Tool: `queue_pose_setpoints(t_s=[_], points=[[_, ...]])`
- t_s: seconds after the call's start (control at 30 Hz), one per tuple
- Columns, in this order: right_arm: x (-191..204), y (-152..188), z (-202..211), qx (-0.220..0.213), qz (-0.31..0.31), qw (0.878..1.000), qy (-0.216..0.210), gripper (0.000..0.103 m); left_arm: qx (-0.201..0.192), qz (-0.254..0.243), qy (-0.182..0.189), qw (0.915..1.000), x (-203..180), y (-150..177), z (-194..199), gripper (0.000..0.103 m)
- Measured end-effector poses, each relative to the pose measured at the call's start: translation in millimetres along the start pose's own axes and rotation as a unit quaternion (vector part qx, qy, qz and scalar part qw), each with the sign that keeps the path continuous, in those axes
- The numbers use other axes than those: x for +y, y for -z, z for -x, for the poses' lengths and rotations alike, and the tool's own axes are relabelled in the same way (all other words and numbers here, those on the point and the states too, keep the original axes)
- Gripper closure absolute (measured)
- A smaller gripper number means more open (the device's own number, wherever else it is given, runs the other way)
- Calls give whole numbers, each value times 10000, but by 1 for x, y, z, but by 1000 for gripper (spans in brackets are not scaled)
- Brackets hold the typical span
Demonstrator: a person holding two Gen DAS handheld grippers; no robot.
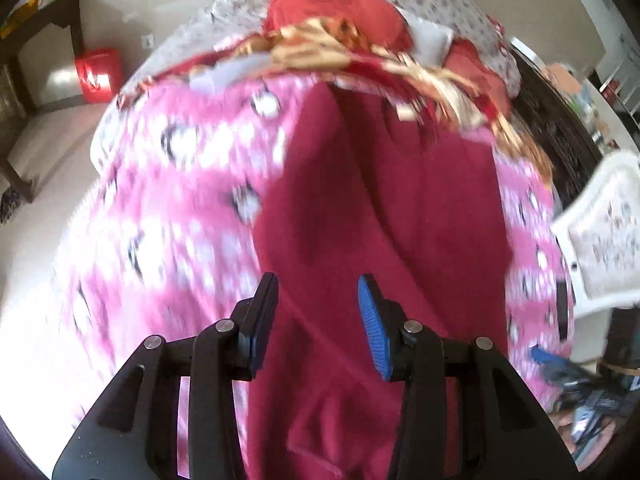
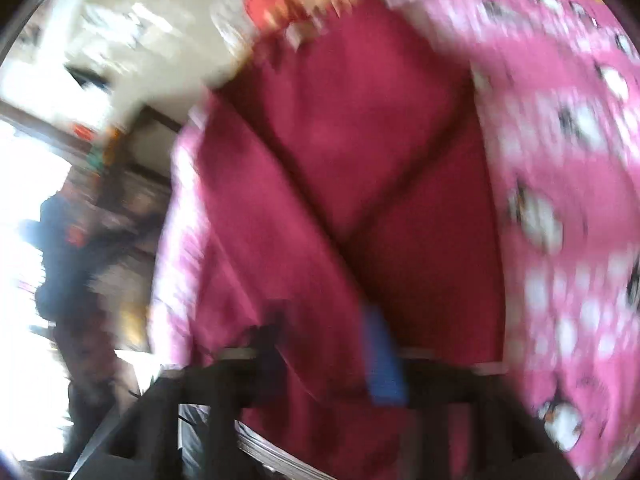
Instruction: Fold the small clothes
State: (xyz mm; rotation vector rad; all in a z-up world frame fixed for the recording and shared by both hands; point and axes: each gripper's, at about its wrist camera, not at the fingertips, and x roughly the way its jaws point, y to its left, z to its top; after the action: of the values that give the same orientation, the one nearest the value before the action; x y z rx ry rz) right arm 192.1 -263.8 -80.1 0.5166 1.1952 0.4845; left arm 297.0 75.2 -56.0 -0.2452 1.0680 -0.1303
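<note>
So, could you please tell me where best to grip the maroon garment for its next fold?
Probably the maroon garment at its far edge, near the pile of clothes, coming from above. It lies flat on the pink blanket, so an edge lifts easier than the middle.

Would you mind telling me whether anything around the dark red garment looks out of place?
Nothing is damaged, but a jumbled heap of clothes sits unfolded beyond the dark red garment on the pink blanket.

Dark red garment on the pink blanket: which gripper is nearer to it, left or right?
Probably right, though blurred. The right gripper sits low, the dark red garment crowding its fingers; the left gripper hovers above it, jaws apart.
</note>
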Motion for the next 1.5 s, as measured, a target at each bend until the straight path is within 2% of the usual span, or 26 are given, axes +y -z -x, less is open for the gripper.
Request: queue_pose_setpoints(t_s=[0.03,0.13,0.23,0.3,0.37,0.43,0.5,0.57,0.6,0.63,0.7,0.73,0.77,0.87,0.9,0.97,1.03,1.13,1.2,1.23,1.27,1.3,1.33,1.37,1.4,1.5], points=[[6,-19,12,-257,105,9996,-51,22,46,1,-25,10000,1,-15,-4,62],[7,-80,20,-502,76,9987,-26,22,-46,9,-292,9996,1,-68,-22,62],[0,-133,16,-635,41,9979,119,22,46,8,-348,9994,0,-106,-46,62],[-6,-167,8,-617,-127,9980,43,24,102,32,-400,9991,-2,-128,-64,62],[-15,-201,-6,-537,-291,9981,-48,32,270,91,-405,9988,-1,-146,-86,62],[-22,-232,-23,-501,-348,9978,263,36,442,228,-314,9983,1,-162,-108,62],[-26,-252,-33,-485,-475,9970,381,38,587,236,-221,9978,0,-171,-124,63],[-36,-273,-48,-352,-633,9965,408,42,750,258,-272,9965,-1,-178,-142,71],[-40,-281,-55,-325,-661,9962,466,42,789,230,-339,9960,-1,-181,-149,79],[-45,-289,-66,-221,-650,9962,545,43,796,248,-367,9958,2,-183,-154,94],[-54,-304,-85,-68,-645,9958,649,69,688,252,-365,9966,6,-185,-154,97],[-58,-305,-89,-41,-659,9946,798,90,595,183,-344,9975,8,-185,-149,97],[-61,-306,-88,-83,-676,9932,943,92,413,122,-317,9986,9,-186,-141,97],[-66,-306,-76,-302,-705,9907,1126,94,122,140,-445,9988,17,-192,-132,98],[-66,-306,-73,-360,-631,9899,1218,94,113,93,-534,9985,18,-193,-136,98],[-72,-309,-79,-326,-629,9890,1300,94,337,60,-950,9949,23,-188,-163,97],[-83,-308,-88,-359,-789,9876,1310,94,246,-61,-1154,9930,22,-181,-170,96],[-92,-304,-96,-279,-800,9893,1188,92,154,76,-954,9953,21,-179,-148,92],[-86,-298,-79,-379,-908,9905,957,76,-167,12,-862,9961,19,-172,-115,87],[-80,-290,-66,-506,-927,9908,846,58,-466,-46,-982,9941,18,-161,-95,71],[-71,-275,-49,-716,-837,9914,708,43,-662,-74,-1162,9910,16,-150,-80,61],[-63,-261,-38,-843,-704,9919,630,40,-908,-99,-1405,9859,15,-129,-59,44],[-51,-238,-22,-977,-495,9924,560,37,-1078,-116,-1465,9833,13,-114,-46,35],[-44,-219,-12,-1036,-408,9926,489,33,-1290,-143,-1481,9804,11,-84,-27,34],[-39,-198,-6,-1044,-372,9931,389,31,-1297,-203,-1475,9803,10,-64,-18,34],[-33,-117,4,-915,-383,9951,-25,30,-996,-350,-1320,9856,10,17,3,34]])
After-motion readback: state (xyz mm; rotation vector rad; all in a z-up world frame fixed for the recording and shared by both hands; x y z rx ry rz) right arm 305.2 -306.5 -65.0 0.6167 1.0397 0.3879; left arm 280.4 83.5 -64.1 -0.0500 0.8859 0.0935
